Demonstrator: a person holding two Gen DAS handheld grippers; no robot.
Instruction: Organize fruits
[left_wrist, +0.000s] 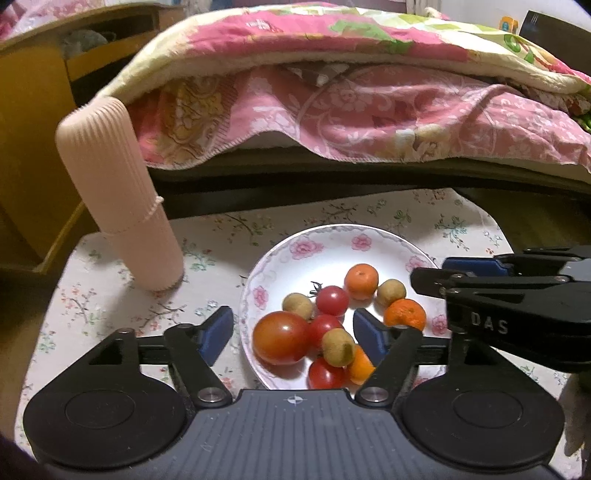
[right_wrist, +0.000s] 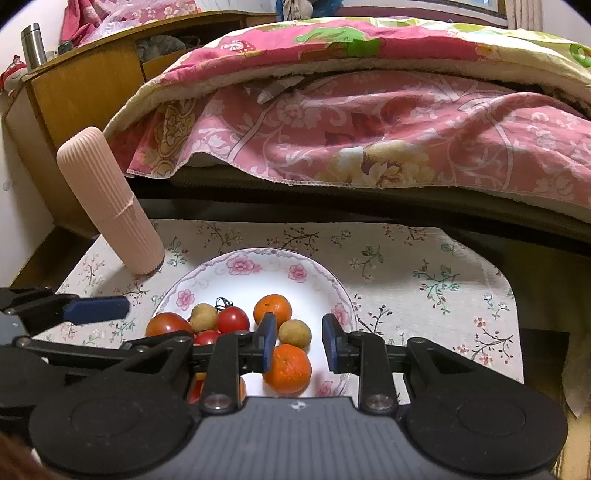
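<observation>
A white floral plate (left_wrist: 325, 254) holds all the fruit: a large tomato (left_wrist: 280, 338), three cherry tomatoes (left_wrist: 332, 300), three brown longans (left_wrist: 338, 347) and mandarins (left_wrist: 361, 280). My left gripper (left_wrist: 291, 323) hovers over the plate's near side, open wide, with the large tomato and small fruit lying below the gap and its pads touching none. My right gripper (right_wrist: 298, 328) hangs over the plate's right part (right_wrist: 258, 280), its pads a little apart, with a longan (right_wrist: 294, 334) and a mandarin (right_wrist: 288, 369) beneath them, unpressed. It also shows at the right (left_wrist: 432, 275).
A tall pink ribbed cylinder (left_wrist: 118, 195) stands left of the plate on the floral tablecloth (right_wrist: 424, 280). A bed with a pink quilt (left_wrist: 369, 110) runs just behind the table. A wooden cabinet (right_wrist: 81, 85) stands at the left.
</observation>
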